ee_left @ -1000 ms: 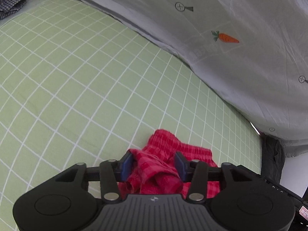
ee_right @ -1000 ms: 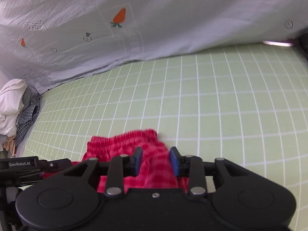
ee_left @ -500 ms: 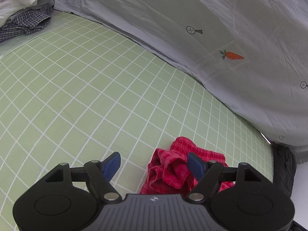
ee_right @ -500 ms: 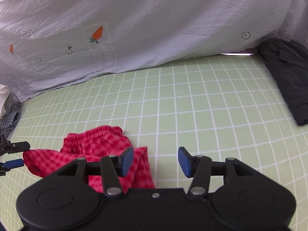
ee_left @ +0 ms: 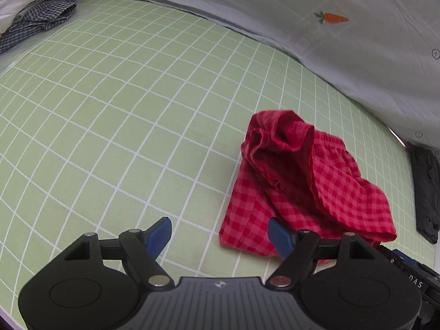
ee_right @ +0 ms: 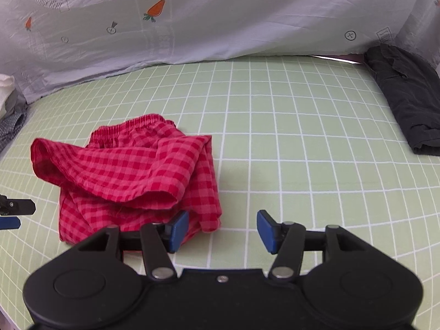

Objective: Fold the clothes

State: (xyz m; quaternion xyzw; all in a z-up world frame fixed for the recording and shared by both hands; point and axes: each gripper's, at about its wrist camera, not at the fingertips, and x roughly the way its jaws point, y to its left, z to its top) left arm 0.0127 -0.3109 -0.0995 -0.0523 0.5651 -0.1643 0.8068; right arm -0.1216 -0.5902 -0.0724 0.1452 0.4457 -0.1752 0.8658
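Note:
Red checked shorts (ee_left: 299,181) lie loosely folded and rumpled on the green grid sheet (ee_left: 123,115). In the right wrist view the shorts (ee_right: 137,173) lie left of centre, waistband at the far side. My left gripper (ee_left: 220,233) is open and empty, just left of the shorts' near edge. My right gripper (ee_right: 222,229) is open and empty, its left fingertip beside the shorts' near right corner. The left gripper's tip shows at the right wrist view's left edge (ee_right: 11,214).
A grey sheet with carrot prints (ee_right: 192,22) hangs along the far side. A folded dark garment (ee_right: 404,93) lies at the right. A pile of checked and white clothes (ee_left: 35,16) sits at the far left corner.
Both grippers opened and let go of the red shorts, then pulled back. The shorts now lie on the sheet.

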